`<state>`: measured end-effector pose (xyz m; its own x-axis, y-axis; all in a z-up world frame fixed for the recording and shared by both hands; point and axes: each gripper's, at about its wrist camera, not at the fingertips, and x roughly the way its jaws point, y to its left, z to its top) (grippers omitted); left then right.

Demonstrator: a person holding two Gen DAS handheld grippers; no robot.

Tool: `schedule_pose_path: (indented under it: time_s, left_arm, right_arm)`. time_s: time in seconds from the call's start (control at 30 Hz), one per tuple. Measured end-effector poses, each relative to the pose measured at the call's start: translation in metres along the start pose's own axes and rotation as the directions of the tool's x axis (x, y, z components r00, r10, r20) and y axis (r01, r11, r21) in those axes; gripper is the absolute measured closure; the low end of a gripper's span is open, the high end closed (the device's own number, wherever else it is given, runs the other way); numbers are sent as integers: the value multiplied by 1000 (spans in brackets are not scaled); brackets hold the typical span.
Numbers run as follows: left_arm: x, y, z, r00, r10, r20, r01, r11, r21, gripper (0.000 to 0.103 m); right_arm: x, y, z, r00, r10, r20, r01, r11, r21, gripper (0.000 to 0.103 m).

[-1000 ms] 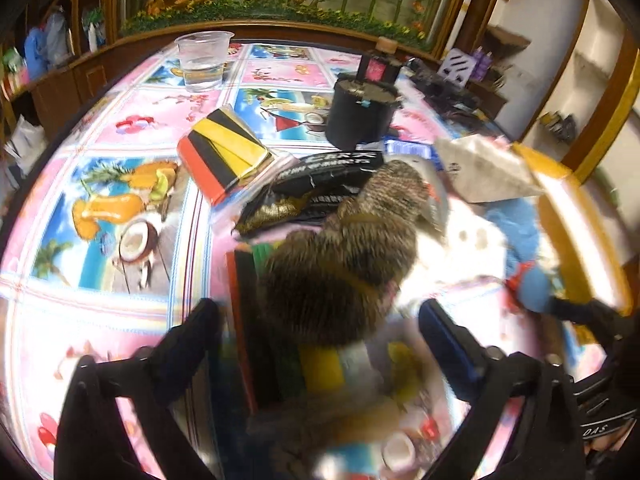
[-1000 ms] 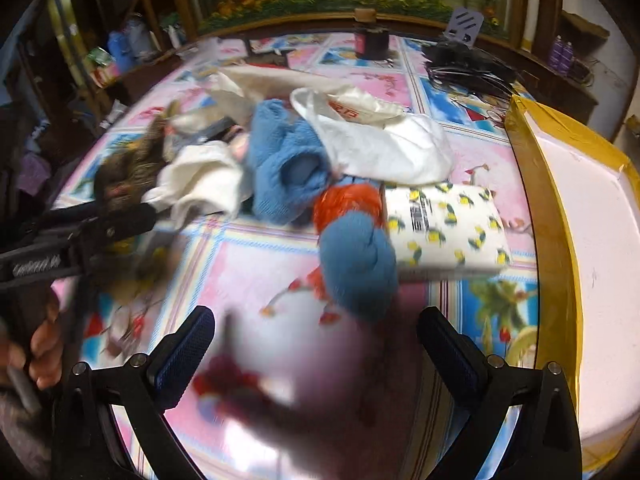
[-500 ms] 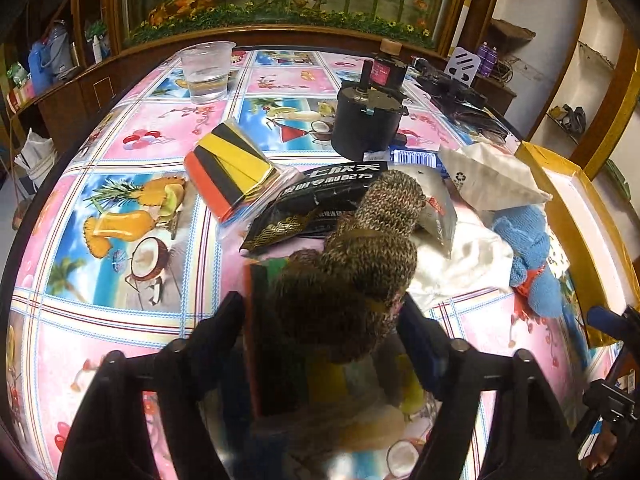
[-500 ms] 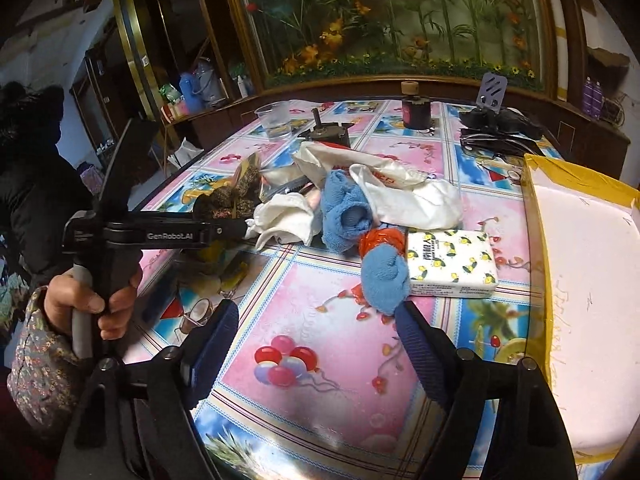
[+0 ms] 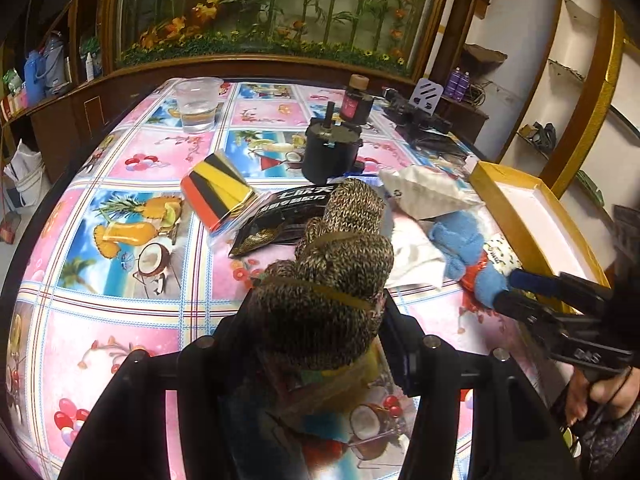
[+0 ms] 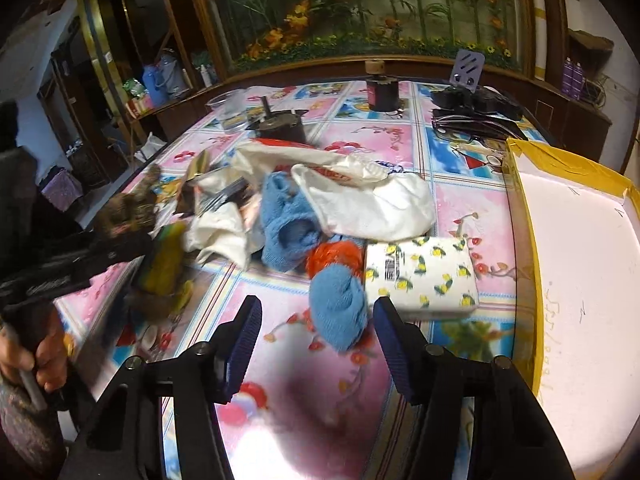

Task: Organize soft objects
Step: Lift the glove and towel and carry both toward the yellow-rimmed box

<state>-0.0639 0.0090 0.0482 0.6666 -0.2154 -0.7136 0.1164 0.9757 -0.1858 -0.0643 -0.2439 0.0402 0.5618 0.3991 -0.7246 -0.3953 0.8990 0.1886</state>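
My left gripper (image 5: 320,304) has its jaws closing, and the pads press both sides of a brown knitted bundle (image 5: 332,280) tied with rubber bands. It holds the bundle a little above the table. A yellow-green pack (image 6: 164,264) shows blurred beneath it; I cannot tell whether it is held too. My right gripper (image 6: 317,306) is closing around a blue sock roll with an orange end (image 6: 338,304). The roll lies on the cloth between the fingers, and the pads do not touch it. A light blue knit piece (image 6: 286,216) and a white cloth (image 6: 224,228) lie behind.
A yellow-rimmed open box (image 6: 524,240) stands at the right. A lemon-print tissue pack (image 6: 424,276) touches the sock roll, with a white plastic bag (image 6: 372,196) behind. Farther back are a black canister (image 5: 330,152), a striped pack (image 5: 216,196), a black packet (image 5: 280,220) and a water cup (image 5: 197,104).
The left jaws closed from wide open onto the brown bundle, and it rose slightly. The right jaws narrowed around the blue sock roll.
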Motion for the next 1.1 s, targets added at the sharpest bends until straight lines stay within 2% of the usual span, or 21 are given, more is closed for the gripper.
schedule_pose_path:
  time_s: [0.03, 0.07, 0.1, 0.2, 0.4, 0.5, 0.73, 0.9, 1.0, 1.07, 1.1]
  left_arm:
    - [0, -2, 0, 1000, -7, -1, 7, 1000, 3, 48]
    - [0, -4, 0, 1000, -10, -2, 10, 1000, 7, 48]
    - [0, -5, -1, 1000, -12, -3, 12, 1000, 9, 48]
    - [3, -8, -2, 1000, -17, -11, 17, 1000, 15, 48]
    - [3, -14, -3, 999, -31, -12, 31, 999, 22, 48]
    - [2, -21, -2, 999, -44, -10, 44, 998, 35, 48]
    - [-2, -38, -5, 998, -64, -8, 65, 996, 68, 48]
    - [-2, -44, -8, 998, -67, -12, 68, 995, 79, 48]
    - [-3, -45, -8, 998, -69, -12, 69, 995, 78, 48]
    - [-3, -45, -8, 998, -68, -11, 69, 995, 78, 48]
    - [-3, -45, -8, 998, -68, -9, 69, 995, 78, 48]
  right_arm:
    - [5, -1, 2, 1000, -8, -6, 8, 1000, 2, 50]
    - [9, 0, 3, 1000, -12, -14, 12, 1000, -2, 66]
    - [15, 0, 3, 999, -26, -23, 26, 1000, -9, 74]
    - [13, -1, 1, 999, -33, -2, 33, 999, -3, 82]
    - [-14, -4, -16, 999, 47, 20, -47, 999, 20, 83]
    - [-31, -3, -23, 993, 115, 19, -115, 993, 10, 83]
    - [-27, 4, -45, 993, 99, -66, -101, 995, -19, 79]
    - [-23, 5, -46, 994, 84, -69, -86, 996, -23, 64]
    - [-17, 5, -48, 992, 92, -86, -93, 996, -9, 65]
    - [-15, 4, -48, 990, 107, -89, -108, 994, -1, 78]
    - [-17, 4, -49, 991, 113, -79, -113, 994, 3, 78]
